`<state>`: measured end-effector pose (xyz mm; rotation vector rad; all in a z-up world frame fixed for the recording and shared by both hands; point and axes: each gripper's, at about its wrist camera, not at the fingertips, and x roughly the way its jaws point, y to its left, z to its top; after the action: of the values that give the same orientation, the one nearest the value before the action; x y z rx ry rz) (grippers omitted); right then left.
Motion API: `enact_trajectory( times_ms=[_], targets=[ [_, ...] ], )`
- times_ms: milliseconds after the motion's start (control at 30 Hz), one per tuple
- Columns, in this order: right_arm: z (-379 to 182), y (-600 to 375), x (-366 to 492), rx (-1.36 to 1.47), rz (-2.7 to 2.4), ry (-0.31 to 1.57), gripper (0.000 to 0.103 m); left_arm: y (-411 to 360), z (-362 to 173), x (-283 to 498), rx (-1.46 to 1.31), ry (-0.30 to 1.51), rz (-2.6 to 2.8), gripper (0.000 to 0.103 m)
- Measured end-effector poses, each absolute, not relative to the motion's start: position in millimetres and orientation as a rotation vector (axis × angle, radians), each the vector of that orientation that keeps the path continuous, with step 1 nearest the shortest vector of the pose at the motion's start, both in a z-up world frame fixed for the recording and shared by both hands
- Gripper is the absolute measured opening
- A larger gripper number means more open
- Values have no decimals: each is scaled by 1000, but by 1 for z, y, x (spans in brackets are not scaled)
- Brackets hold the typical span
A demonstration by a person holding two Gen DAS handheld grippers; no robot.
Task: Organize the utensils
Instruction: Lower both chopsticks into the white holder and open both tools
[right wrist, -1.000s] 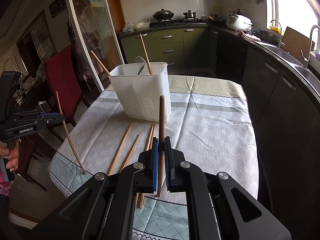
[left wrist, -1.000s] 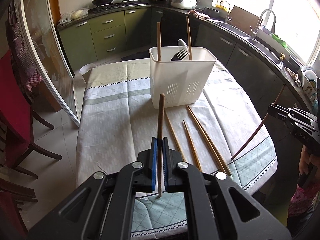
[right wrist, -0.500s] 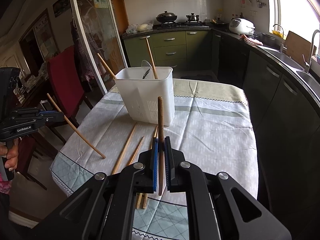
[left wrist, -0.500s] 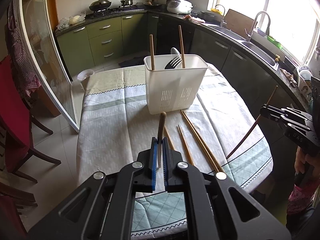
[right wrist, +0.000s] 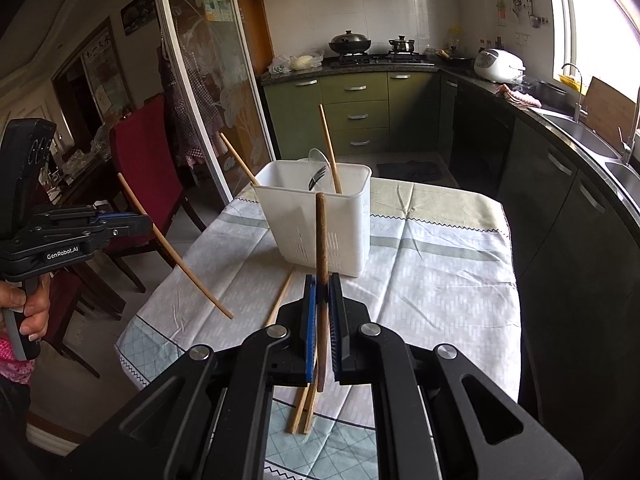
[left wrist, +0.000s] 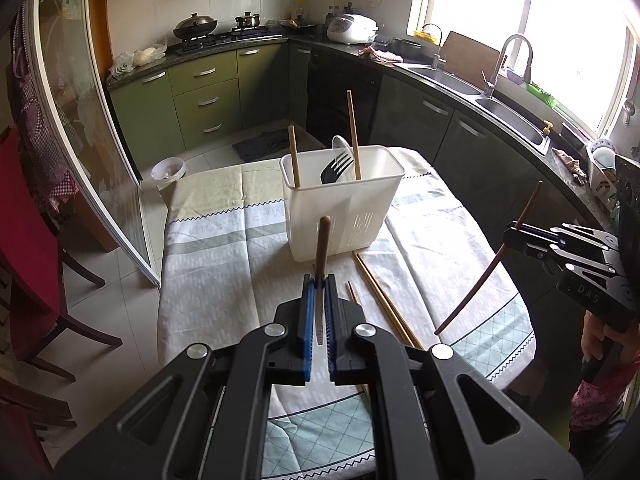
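My left tool [left wrist: 319,280] is pinched tight on a brown chopstick [left wrist: 322,240], which stands up between the blue pads with its rounded end above them and its thin end hanging below, clear of the tabletop [left wrist: 224,256]. Seen from my other wrist, that same tool [right wrist: 138,224] sits off to the left, its chopstick [right wrist: 176,256] slanting down toward the tablecloth edge without touching it, and my hand [right wrist: 28,312] grips its handle. Straight ahead of both tools stands the white utensil basket [left wrist: 340,208], with two chopsticks [left wrist: 294,156], a black fork [left wrist: 334,166] and a pale spoon already standing in it. Between the left tool and the basket, slightly to the right, a few loose chopsticks [left wrist: 384,300] lie flat on the cloth. My right tool [right wrist: 323,284] is likewise pressed together on a darker chopstick [right wrist: 321,232], held nearly upright with its top crossing in front of the basket [right wrist: 320,216]. From the left wrist view, that right tool [left wrist: 520,236] is far to the right, its chopstick [left wrist: 484,276] tilted, tip hanging over the tabletop corner.
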<state>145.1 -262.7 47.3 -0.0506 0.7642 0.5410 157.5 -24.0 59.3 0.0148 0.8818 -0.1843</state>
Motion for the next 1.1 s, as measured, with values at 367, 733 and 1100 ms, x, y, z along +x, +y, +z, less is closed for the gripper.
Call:
enact_trajectory(
  times_ms=[367, 733, 1100],
  targets=[
    [118, -255, 171, 1, 581, 674, 7, -43, 136, 185, 36, 783, -214, 5],
    [187, -249, 223, 58, 522, 520, 7, -55, 196, 228, 21, 650, -207, 5],
    [134, -218, 306, 40, 481, 611, 7, -60, 135, 299, 20, 749, -167, 5]
  ],
)
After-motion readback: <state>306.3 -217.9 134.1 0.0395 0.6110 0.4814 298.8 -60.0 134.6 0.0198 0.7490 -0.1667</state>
